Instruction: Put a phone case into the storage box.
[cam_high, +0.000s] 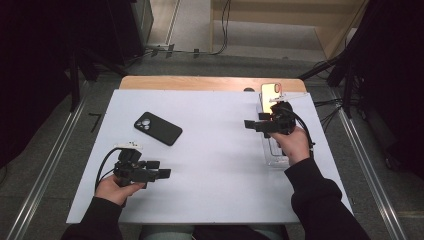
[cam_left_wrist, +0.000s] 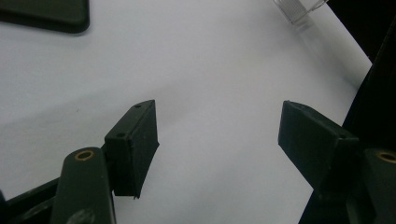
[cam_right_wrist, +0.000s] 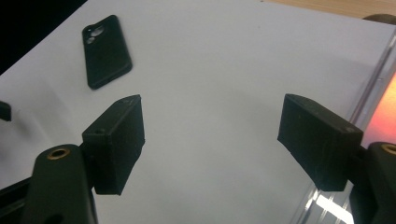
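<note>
Standing open in both gripper views, the jaws hold nothing; high view adds a lit phone (cam_high: 270, 94).

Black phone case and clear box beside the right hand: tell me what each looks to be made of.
The black phone case looks like matte soft plastic or silicone: a dull, even surface, rounded corners and almost no glare. The clear box looks like glossy acrylic, though glass cannot be ruled out: the table shows through its walls, and its edges catch bright highlights.
</note>
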